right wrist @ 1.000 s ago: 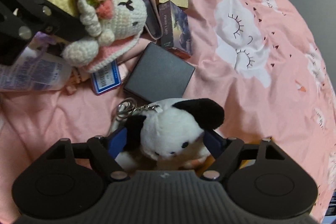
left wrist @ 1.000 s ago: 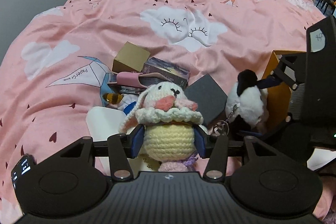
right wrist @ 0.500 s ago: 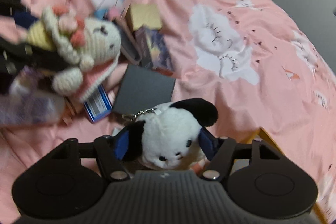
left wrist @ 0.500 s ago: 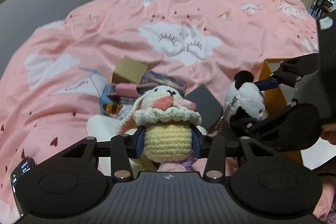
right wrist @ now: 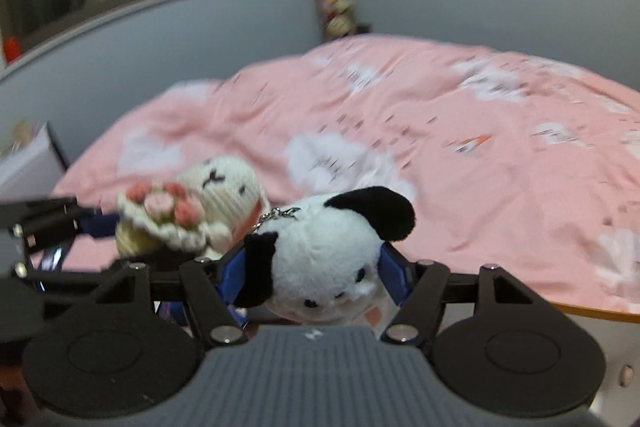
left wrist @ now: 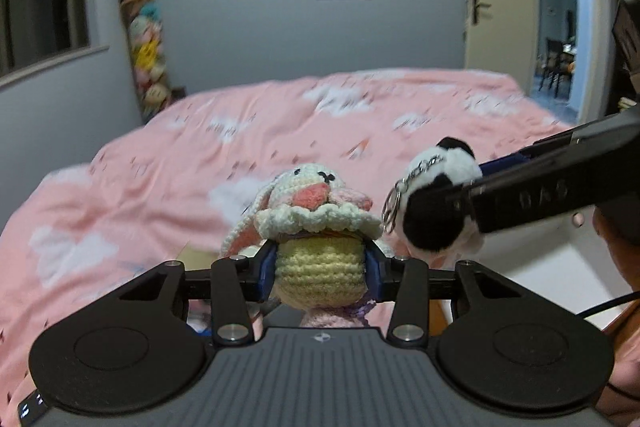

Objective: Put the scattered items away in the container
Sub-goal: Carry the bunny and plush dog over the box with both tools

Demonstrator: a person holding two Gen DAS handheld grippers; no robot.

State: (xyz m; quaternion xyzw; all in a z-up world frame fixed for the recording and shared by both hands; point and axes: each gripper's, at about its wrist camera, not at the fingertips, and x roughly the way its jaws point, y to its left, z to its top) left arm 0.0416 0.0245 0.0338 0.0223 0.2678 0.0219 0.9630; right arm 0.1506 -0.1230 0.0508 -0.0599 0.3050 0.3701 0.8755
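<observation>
My left gripper (left wrist: 320, 269) is shut on a crocheted bunny (left wrist: 316, 227) with a cream head, pink ears and yellow body, held up above the pink bed. The bunny also shows in the right wrist view (right wrist: 188, 211). My right gripper (right wrist: 312, 267) is shut on a black-and-white plush dog keychain (right wrist: 324, 259), lifted just right of the bunny; it shows in the left wrist view (left wrist: 436, 211). The orange container's rim (right wrist: 592, 313) shows low at the right. The other scattered items are hidden below the grippers.
The pink bed cover (left wrist: 280, 131) with white clouds fills the middle. A hanging column of plush toys (left wrist: 146, 43) stands in the far corner. An open door (left wrist: 496, 3) is at the right. A window ledge (right wrist: 140, 7) runs along the left wall.
Both grippers have risen and tilted up with their toys, so the views now look across the bed at the walls. The items on the bed have dropped out of sight.
</observation>
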